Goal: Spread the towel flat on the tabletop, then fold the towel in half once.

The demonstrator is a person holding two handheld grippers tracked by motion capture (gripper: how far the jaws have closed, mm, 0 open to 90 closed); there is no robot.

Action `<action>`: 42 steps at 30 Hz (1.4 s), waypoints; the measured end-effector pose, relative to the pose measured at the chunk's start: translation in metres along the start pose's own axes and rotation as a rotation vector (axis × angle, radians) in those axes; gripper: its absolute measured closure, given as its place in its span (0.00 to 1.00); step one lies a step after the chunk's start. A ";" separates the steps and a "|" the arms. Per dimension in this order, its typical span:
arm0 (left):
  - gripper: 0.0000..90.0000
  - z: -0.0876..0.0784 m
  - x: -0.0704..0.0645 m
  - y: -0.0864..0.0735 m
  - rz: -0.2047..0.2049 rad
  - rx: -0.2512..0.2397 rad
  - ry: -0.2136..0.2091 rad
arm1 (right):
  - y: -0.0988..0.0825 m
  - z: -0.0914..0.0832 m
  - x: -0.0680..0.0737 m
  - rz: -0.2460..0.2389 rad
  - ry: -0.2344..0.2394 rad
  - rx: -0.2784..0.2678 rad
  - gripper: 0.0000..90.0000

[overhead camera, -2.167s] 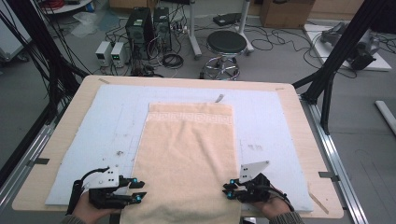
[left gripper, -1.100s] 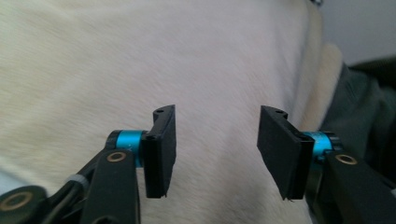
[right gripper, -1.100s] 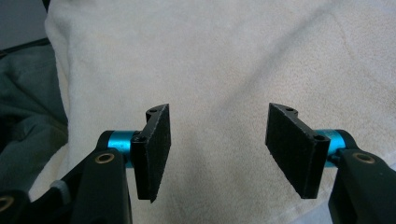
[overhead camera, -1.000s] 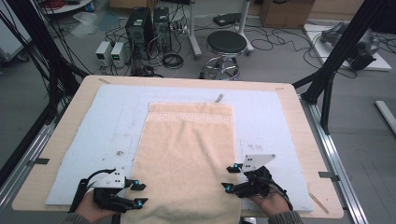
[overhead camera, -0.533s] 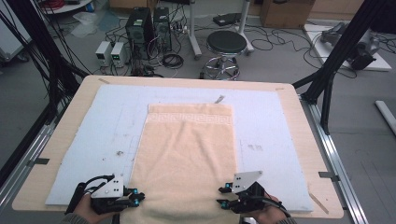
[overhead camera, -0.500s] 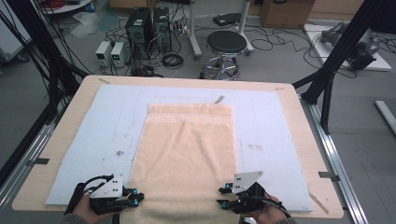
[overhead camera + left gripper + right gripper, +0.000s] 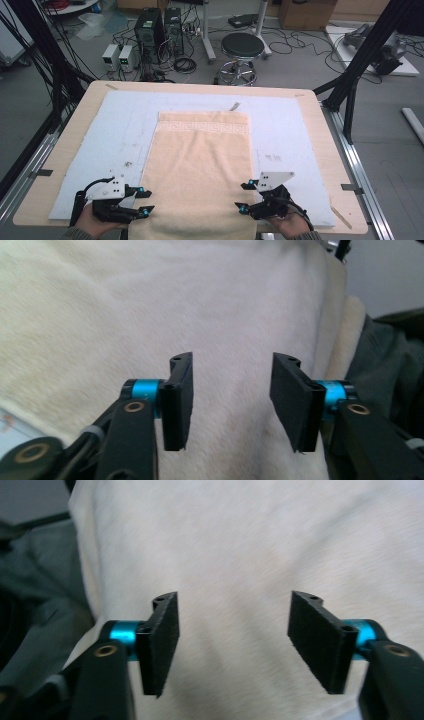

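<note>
Since the towel (image 7: 200, 170) is soft and floppy, pinch its two bottom corners. Both the left gripper (image 7: 142, 201) and right gripper (image 7: 244, 196) have just been opening; nothing is pinched.

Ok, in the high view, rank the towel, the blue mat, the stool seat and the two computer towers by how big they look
1. Blue mat, largest.
2. Towel, lying on the mat.
3. Stool seat and the two computer towers: look alike, and both sit farther from the camera, so I will not rank them.

A black stool (image 7: 242, 46) and computer towers (image 7: 159, 22) stand beyond the table (image 7: 320, 145).
</note>
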State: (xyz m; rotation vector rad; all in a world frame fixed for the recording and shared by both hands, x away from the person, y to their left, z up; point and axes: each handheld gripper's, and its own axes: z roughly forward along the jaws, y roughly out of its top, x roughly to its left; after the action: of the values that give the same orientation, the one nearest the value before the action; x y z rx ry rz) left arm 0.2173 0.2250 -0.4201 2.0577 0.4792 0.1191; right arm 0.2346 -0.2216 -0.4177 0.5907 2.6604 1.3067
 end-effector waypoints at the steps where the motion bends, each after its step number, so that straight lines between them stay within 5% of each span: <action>1: 0.53 0.000 0.001 0.003 -0.009 -0.005 0.009 | 0.002 -0.002 -0.002 0.005 -0.015 -0.014 0.37; 7: 0.45 0.000 0.007 0.014 -0.031 -0.036 0.036 | 0.013 -0.009 -0.011 0.001 -0.056 -0.052 0.34; 31: 0.41 0.005 0.009 0.020 -0.036 -0.035 0.046 | 0.024 -0.001 -0.020 -0.004 -0.043 -0.043 0.31; 42: 0.41 0.018 0.028 0.039 -0.051 -0.025 0.067 | 0.029 -0.003 -0.035 0.027 -0.059 -0.032 0.31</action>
State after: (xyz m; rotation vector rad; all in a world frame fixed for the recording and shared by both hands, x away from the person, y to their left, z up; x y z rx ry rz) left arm 0.2592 0.2041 -0.3996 2.0201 0.5683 0.1635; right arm 0.2744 -0.2210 -0.3953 0.6524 2.5881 1.3147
